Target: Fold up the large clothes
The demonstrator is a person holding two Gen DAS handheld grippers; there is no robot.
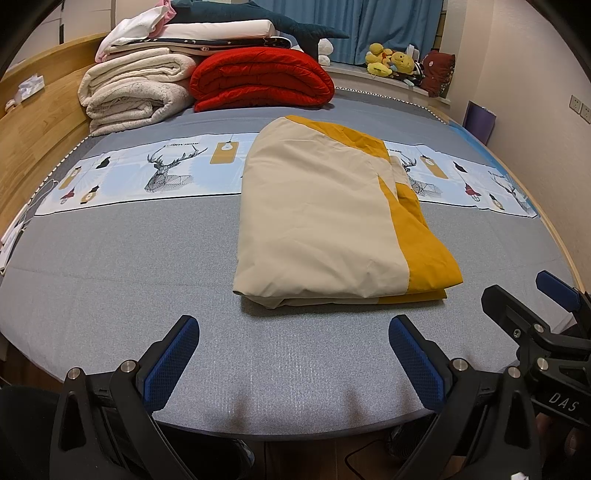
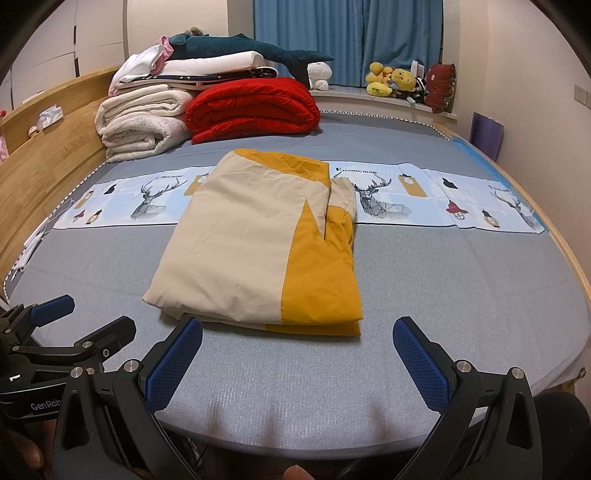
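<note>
A cream and mustard-yellow garment lies folded into a thick rectangle on the grey bed. The right wrist view shows the same folded garment, its yellow panel on the right side. My left gripper is open near the bed's front edge, short of the garment's near edge, holding nothing. My right gripper is also open and empty, just before the fold's near edge. Each gripper shows at the side of the other's view: the right gripper and the left gripper.
Folded cream blankets and a red quilt are stacked at the bed's far end. A wooden headboard runs along the left. Plush toys sit on a ledge under blue curtains. A printed deer strip crosses the bed.
</note>
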